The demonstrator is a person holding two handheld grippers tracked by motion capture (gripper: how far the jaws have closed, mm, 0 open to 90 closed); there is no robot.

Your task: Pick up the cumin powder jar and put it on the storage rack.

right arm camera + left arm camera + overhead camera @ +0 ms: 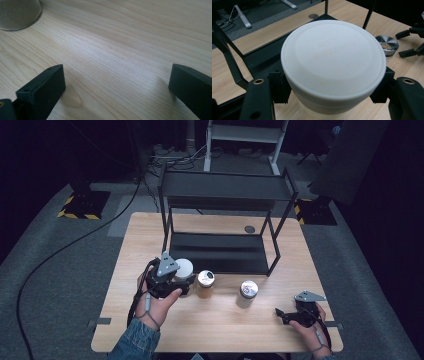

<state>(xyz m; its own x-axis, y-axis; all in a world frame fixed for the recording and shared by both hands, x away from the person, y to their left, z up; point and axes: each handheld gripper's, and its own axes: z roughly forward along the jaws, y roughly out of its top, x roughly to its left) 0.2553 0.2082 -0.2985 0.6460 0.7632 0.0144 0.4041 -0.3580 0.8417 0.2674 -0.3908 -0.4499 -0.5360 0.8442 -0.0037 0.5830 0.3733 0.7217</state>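
Observation:
A jar with a wide white lid (333, 57) sits between the two jaws of my left gripper (332, 88), and their pads press its sides just under the lid. In the high view the left gripper (180, 279) holds this white-lidded jar (184, 266) at the front left corner of the black rack (220, 252). I cannot tell whether the jar rests on the table or hangs just above it. My right gripper (281, 316) lies low near the table's front right edge, jaws wide apart over bare wood (115, 82), holding nothing.
Two small jars with silver lids stand in front of the rack: an amber one (205, 280) right beside the white-lidded jar, another (248, 290) farther right (387, 43). The two-tier rack has thin black legs and a low bottom shelf. The wooden table (220, 330) ends close behind both hands.

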